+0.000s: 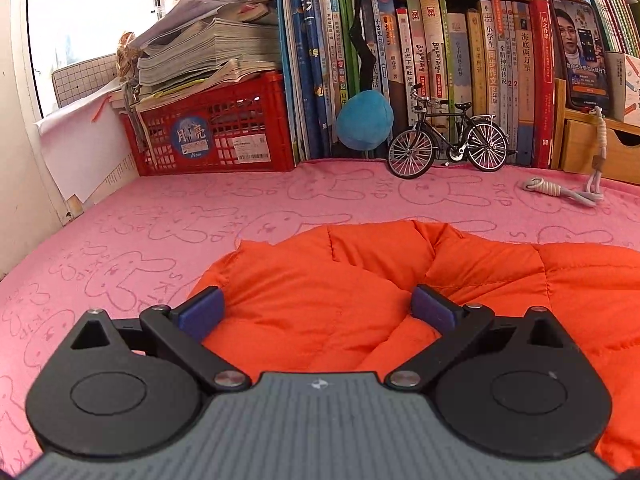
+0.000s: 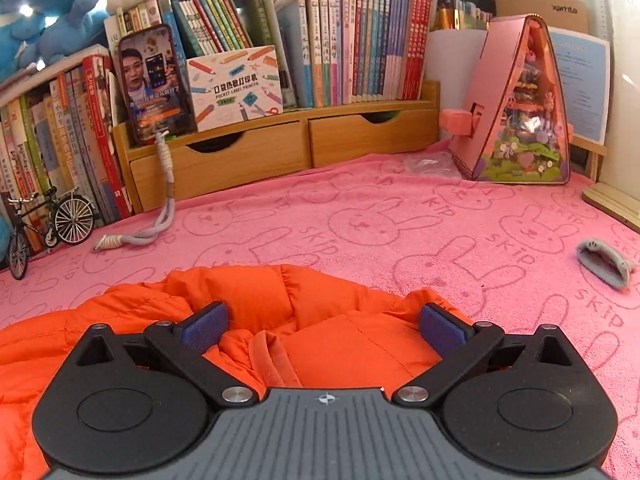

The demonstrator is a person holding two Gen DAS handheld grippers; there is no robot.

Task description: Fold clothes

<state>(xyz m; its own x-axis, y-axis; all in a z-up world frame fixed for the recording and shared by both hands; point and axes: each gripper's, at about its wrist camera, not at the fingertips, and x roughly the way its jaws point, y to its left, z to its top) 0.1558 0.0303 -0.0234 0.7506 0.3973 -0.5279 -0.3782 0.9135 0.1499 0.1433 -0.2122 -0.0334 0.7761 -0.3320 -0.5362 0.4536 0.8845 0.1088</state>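
Observation:
An orange quilted padded garment [image 1: 360, 280] lies crumpled on the pink rabbit-print cloth [image 1: 160, 232]. My left gripper [image 1: 318, 306] hovers low over its left part, jaws spread wide, blue pads [image 1: 202, 312] apart from the fabric, which bulges between them. In the right wrist view the same orange garment [image 2: 328, 312] shows its collar and velvety inner edge. My right gripper [image 2: 324, 328] stands open over that end, with a pad [image 2: 442, 328] on each side of a fold and nothing pinched.
Books [image 1: 460, 72] line the back, with a red crate [image 1: 216, 128], a model bicycle [image 1: 448, 140], a blue plush ball [image 1: 364, 120] and a phone [image 2: 154, 80]. A corded strap [image 2: 136, 232], wooden drawers [image 2: 280, 152], a pink toy house [image 2: 516, 108] and a grey sock [image 2: 604, 264] sit around.

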